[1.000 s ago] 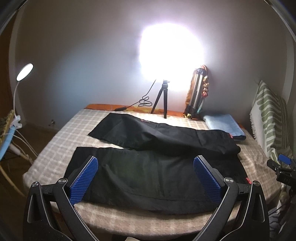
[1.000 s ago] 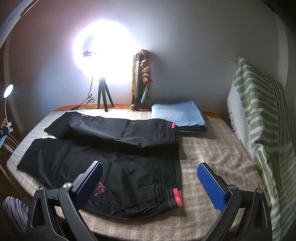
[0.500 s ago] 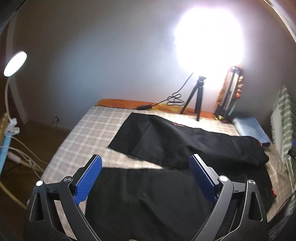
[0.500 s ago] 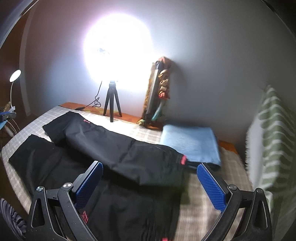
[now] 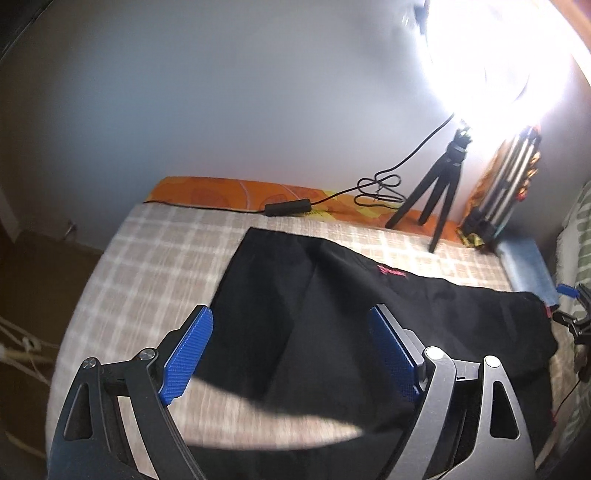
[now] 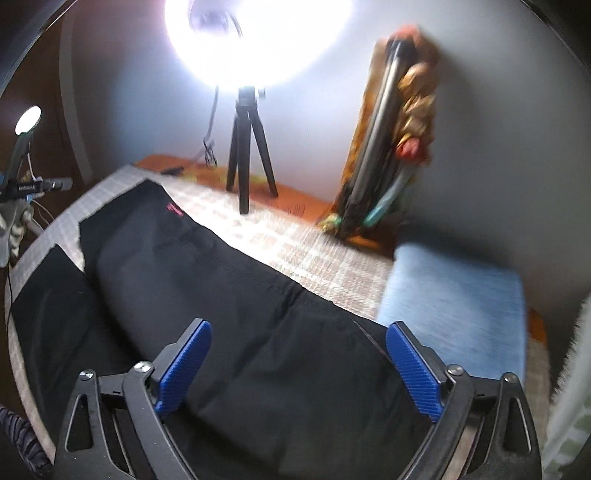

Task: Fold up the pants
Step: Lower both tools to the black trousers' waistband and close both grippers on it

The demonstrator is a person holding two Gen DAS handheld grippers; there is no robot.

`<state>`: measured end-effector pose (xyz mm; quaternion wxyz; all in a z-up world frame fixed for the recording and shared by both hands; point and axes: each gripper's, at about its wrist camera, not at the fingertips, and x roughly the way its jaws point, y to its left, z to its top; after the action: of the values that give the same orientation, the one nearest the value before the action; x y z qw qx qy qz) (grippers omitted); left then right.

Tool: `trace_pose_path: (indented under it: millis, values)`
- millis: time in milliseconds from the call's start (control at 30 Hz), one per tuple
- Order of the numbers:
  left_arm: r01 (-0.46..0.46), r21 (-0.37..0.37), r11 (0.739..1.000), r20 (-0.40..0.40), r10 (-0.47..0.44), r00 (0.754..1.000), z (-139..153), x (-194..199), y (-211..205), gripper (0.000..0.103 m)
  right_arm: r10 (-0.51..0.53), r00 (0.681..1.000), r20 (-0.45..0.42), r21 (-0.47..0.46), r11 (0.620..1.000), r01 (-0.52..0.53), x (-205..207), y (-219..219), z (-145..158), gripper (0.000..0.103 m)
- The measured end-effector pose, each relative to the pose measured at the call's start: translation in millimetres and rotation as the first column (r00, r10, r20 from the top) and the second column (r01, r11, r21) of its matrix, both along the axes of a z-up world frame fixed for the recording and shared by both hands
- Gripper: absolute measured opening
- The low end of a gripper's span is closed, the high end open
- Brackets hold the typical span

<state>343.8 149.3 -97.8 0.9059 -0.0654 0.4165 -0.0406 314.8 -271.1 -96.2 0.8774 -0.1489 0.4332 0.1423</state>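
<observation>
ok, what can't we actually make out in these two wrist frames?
- Ring light, both views: blown out, head unreadable.
- Near leg of the black pants, left wrist view: cut off by the bottom edge and the left hand-held gripper.
- Waistband, right wrist view: behind the right hand-held gripper, motion-blurred.
- Pink logo: too small to read.
- Bundle by the wall: blurred.

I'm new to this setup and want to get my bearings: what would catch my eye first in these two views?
The blazing ring light on its small black tripod against the back wall dominates both views. Next come the black pants spread across the checked bedcover, with a small pink logo on the far leg. A folded light-blue cloth lies at the far right corner of the bed.
</observation>
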Motion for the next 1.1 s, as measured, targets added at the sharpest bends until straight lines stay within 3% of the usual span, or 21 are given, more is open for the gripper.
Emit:
trace_pose_path:
  millis: [200, 467, 700, 867, 933, 1033, 1067, 1100]
  values:
    - [0.022, 0.007, 1.000, -0.049, -0.021, 0.999, -22.9, 61.5, 2.7, 0.086, 0.053, 0.995, -0.082, -0.058, 0.997, -0.058, 54.2, 4.3, -41.7, 0.090]
    - [-0.021, -0.010, 1.000, -0.114, 0.019, 0.993, -59.3, 125.6, 15.0, 0.087, 0.091, 0.978, -0.189, -0.026, 0.995, -0.098, 93.3, -1.9, -74.8, 0.089]
    - [-0.044, -0.013, 0.999, -0.169, 0.041, 0.985, -81.3, 146.8, 23.5, 0.087, 0.130, 0.959, -0.253, 0.018, 0.991, -0.130, 107.1, -5.6, -90.7, 0.090]
    - [-0.015, 0.046, 0.999, -0.201, 0.023, 0.979, -95.5, 151.6, 10.2, 0.086, 0.162, 0.953, -0.257, 0.008, 0.986, -0.166, 107.8, 1.8, -96.9, 0.095]
    - [-0.002, 0.097, 0.995, -0.173, 0.019, 0.985, -97.2, 150.5, 0.0, 0.085, 0.163, 0.953, -0.254, 0.010, 0.986, -0.165, 106.4, 3.4, -96.6, 0.092]
    - [0.001, 0.101, 0.995, -0.142, 0.013, 0.990, -97.4, 149.6, -6.3, 0.072, 0.177, 0.951, -0.253, 0.012, 0.984, -0.180, 100.0, 10.6, -94.3, 0.079]
    - [0.002, 0.107, 0.994, -0.131, 0.012, 0.991, -96.6, 148.8, -8.6, 0.062, 0.183, 0.950, -0.254, 0.014, 0.983, -0.186, 97.8, 12.8, -92.7, 0.069]
    - [0.008, 0.105, 0.994, -0.123, 0.005, 0.992, -95.8, 148.4, -10.8, 0.054, 0.191, 0.948, -0.254, 0.016, 0.981, -0.193, 93.4, 15.5, -90.3, 0.065]
